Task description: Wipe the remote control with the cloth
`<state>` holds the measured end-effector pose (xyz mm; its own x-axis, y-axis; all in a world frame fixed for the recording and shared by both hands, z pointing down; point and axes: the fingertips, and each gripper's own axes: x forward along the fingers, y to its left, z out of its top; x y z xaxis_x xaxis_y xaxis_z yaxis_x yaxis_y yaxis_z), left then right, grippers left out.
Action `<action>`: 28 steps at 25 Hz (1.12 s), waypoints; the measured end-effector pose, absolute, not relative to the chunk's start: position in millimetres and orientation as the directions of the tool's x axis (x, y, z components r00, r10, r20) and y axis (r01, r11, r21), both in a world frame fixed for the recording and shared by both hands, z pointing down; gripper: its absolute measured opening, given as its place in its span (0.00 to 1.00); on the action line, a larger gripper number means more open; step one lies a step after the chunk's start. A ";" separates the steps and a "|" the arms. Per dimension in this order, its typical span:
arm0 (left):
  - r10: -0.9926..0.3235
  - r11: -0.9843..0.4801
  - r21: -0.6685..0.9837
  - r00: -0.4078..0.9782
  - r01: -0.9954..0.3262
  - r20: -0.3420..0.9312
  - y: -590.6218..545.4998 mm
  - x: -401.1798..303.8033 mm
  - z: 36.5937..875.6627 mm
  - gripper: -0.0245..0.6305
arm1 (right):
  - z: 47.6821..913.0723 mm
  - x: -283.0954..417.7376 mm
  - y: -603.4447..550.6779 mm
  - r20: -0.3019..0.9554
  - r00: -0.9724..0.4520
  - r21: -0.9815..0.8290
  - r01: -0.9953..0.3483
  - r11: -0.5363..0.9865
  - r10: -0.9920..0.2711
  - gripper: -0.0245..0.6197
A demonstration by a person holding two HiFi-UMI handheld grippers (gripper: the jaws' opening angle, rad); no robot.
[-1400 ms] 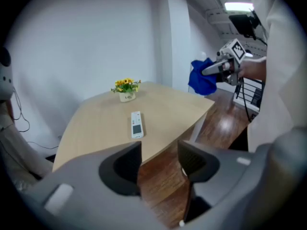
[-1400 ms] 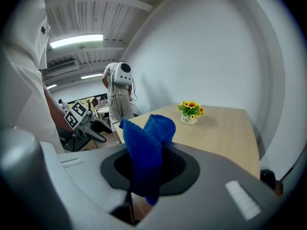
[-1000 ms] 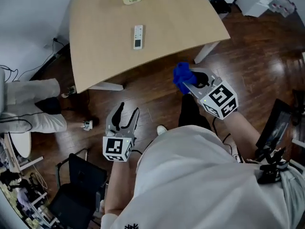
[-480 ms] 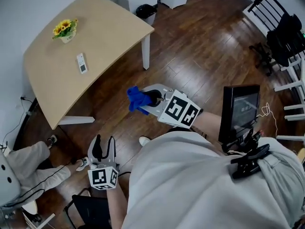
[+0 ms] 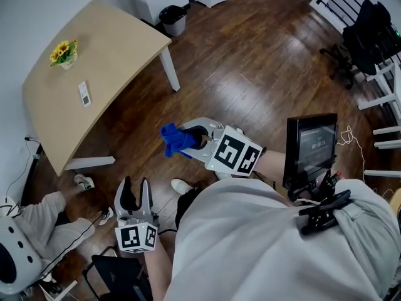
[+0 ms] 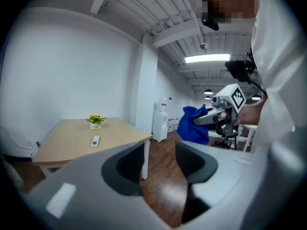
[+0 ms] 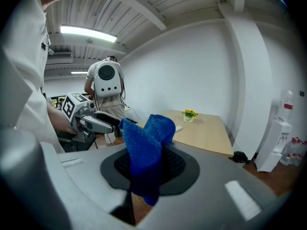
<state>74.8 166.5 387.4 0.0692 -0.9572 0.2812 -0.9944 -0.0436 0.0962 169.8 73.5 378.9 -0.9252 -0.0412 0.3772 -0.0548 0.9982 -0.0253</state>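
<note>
Mid frame, right hand-held gripper (image 5: 190,137) is clamped on cloth (image 5: 174,140), soft and floppy. Lower left, left hand-held gripper (image 5: 135,192) has jaws partly apart w/ nothing between, just been closing. Remote control (image 5: 84,94) lies upper left on table (image 5: 119,42), well apart from both; prob. light, stiff, slick, so pinch its long edges.

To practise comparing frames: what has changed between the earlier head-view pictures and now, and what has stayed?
The person has moved away from the table, now smaller at the head view's upper left, not top centre. The fingers of the left gripper have just been closing, nothing between them. Unchanged: the right gripper grips the blue cloth; the remote control lies on the table by the flowers.
</note>
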 end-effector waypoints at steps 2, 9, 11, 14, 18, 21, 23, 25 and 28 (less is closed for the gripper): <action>-0.956 -0.050 0.106 0.078 -0.993 0.283 164.9 97.1 389.8 0.38 | 382.5 188.2 71.0 0.373 -0.927 -0.030 -0.058 0.998 -0.042 0.16; -0.939 -0.065 0.074 0.087 -0.995 0.332 163.2 142.7 397.1 0.38 | 389.3 228.7 63.1 0.365 -0.930 -0.038 -0.060 0.997 -0.042 0.16; -0.938 -0.063 0.067 0.082 -0.996 0.336 164.7 142.5 396.8 0.38 | 388.3 228.7 63.7 0.360 -0.932 -0.038 -0.059 0.998 -0.042 0.16; -0.940 -0.053 0.063 0.071 -0.997 0.335 167.6 142.3 397.4 0.38 | 388.1 228.2 65.9 0.354 -0.934 -0.033 -0.051 0.998 -0.036 0.16; -0.939 -0.046 0.059 0.064 -0.997 0.337 169.7 143.2 402.0 0.38 | 388.9 227.2 68.9 0.353 -0.935 -0.007 -0.030 1.000 -0.026 0.16; -0.938 -0.052 0.051 0.066 -0.997 0.340 168.4 144.2 403.9 0.38 | 391.0 227.2 69.9 0.354 -0.935 -0.003 -0.027 1.000 -0.024 0.16; -0.938 -0.053 0.048 0.066 -0.997 0.340 167.3 144.9 404.5 0.38 | 392.9 227.4 71.3 0.355 -0.935 -0.003 -0.023 1.000 -0.021 0.16; -0.937 -0.055 0.048 0.068 -0.997 0.343 166.6 146.1 406.1 0.38 | 394.0 227.8 72.4 0.355 -0.935 0.000 -0.020 1.000 -0.019 0.16; -0.935 -0.060 0.045 0.072 -0.997 0.348 165.5 148.0 407.9 0.38 | 395.0 229.5 72.2 0.353 -0.935 0.001 -0.021 1.000 -0.021 0.16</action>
